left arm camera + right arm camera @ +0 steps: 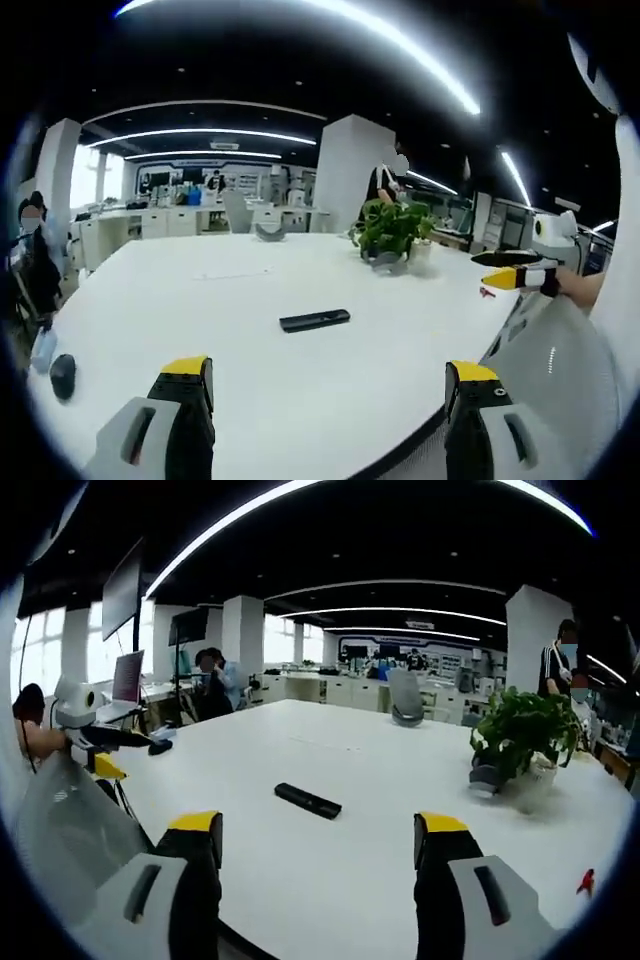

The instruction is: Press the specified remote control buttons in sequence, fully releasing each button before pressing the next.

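A slim black remote control (314,320) lies flat on the white table (200,290), near its middle. My left gripper (328,368) hovers short of it, over the table's near edge, with its yellow-tipped jaws wide apart and nothing between them. From the other side, the remote (308,800) lies just ahead of my right gripper (318,823), which is also open and empty. Each gripper shows in the other's view: the right gripper (515,270) at the right edge, the left gripper (105,750) at the left edge.
A potted green plant (390,230) (520,735) stands toward the table's far side. A small red thing (586,882) lies near one edge, and a dark mouse (62,375) near another. Office desks, chairs and several people fill the background.
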Motion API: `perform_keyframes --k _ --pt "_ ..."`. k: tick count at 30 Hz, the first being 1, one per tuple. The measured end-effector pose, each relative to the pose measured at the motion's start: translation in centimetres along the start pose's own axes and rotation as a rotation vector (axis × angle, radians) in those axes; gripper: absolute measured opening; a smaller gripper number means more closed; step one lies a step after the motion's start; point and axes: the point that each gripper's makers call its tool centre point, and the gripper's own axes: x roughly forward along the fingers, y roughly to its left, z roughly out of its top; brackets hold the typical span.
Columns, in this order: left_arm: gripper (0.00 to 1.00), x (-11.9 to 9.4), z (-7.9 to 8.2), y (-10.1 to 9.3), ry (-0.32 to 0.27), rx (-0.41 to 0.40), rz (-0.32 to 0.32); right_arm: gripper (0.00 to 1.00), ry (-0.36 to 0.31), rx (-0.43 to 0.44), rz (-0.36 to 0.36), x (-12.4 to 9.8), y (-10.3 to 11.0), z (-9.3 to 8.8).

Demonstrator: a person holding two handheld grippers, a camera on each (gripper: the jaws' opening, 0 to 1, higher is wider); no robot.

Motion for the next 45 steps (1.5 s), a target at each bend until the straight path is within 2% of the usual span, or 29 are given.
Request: perform_keyframes --k 2,4,5,7,8,9,12,15,16,22,24,25,26,27,30,34,37,38,40,43,45 --pt "1.0 0.5 -0.3 -1.0 0.058 0.071 -0.054 0.8 0.022 -0.026 -0.004 0.1 0.1 -0.3" --pt "1.0 1.0 -0.2 -1.4 0.084 0.145 -0.088 0.79 0.031 -0.04 -0.003 0.2 0.2 -0.4" --pt "1.0 1.5 -0.5 -1.7 0.129 0.195 -0.118 0.79 0.035 -0.044 -0.004 0.2 0.3 -0.4" --pt "1.0 2.4 -0.7 -1.8 0.174 0.257 -0.163 0.77 0.049 -0.053 -0.012 0.2 0.2 -0.6" --pt "1.0 3.0 -0.7 -1.8 0.2 0.293 -0.187 0.75 0.069 -0.059 -0.047 0.1 -0.3 -0.9" --pt "1.0 3.9 -0.4 -1.8 0.208 0.301 -0.218 0.71 0.103 -0.093 -0.109 -0.2 -1.1 -1.2" --pt "1.0 6.2 -0.2 -1.0 0.241 0.285 -0.282 0.63 0.168 -0.142 -0.17 -0.6 -2.1 -2.1" --pt "1.0 8.3 0.0 -0.2 0.266 0.281 -0.323 0.65 0.224 -0.121 -0.184 -0.5 -2.5 -3.2" --pt "1.0 9.3 -0.1 0.2 0.296 0.293 -0.34 0.64 0.232 -0.123 -0.187 -0.6 -2.6 -3.3" --pt "1.0 14.5 -0.3 2.3 0.383 0.429 -0.398 0.61 0.28 -0.128 -0.19 -0.7 -2.8 -4.1" --pt "1.0 16.1 -0.8 3.0 0.447 0.538 -0.428 0.59 0.308 -0.139 -0.197 -0.7 -3.0 -4.6" --pt "1.0 17.2 -1.0 3.2 0.461 0.616 -0.449 0.57 0.321 -0.138 -0.197 -0.7 -3.0 -4.9" --pt "1.0 17.8 -1.2 3.4 0.472 0.661 -0.461 0.56 0.336 -0.137 -0.2 -0.7 -3.1 -5.1" --pt "1.0 18.6 -1.6 3.7 0.51 0.69 -0.477 0.56 0.347 -0.137 -0.206 -0.8 -3.2 -5.3" --pt "1.0 20.5 -2.2 4.1 0.551 0.678 -0.514 0.54 0.38 -0.127 -0.2 -0.9 -3.3 -6.0" --pt "1.0 23.0 -2.5 5.0 0.6 0.614 -0.529 0.5 0.403 -0.13 -0.198 -1.0 -3.4 -6.5" --pt "1.0 23.9 -3.2 5.7 0.649 0.618 -0.538 0.49 0.4 -0.107 -0.196 -1.1 -3.5 -6.5" --pt "0.97 24.1 -3.7 6.2 0.682 0.618 -0.544 0.49 0.393 -0.082 -0.192 -1.0 -3.4 -6.5" --pt "0.81 24.7 -4.0 6.7 0.705 0.632 -0.552 0.49 0.397 -0.062 -0.197 -1.1 -3.6 -6.7" --pt "0.78 25.5 -4.3 6.9 0.731 0.621 -0.546 0.47 0.397 -0.049 -0.2 -1.1 -3.6 -6.8" --pt "0.69 26.1 -4.5 7.1 0.746 0.614 -0.546 0.46 0.397 -0.051 -0.198 -1.1 -3.6 -6.8"
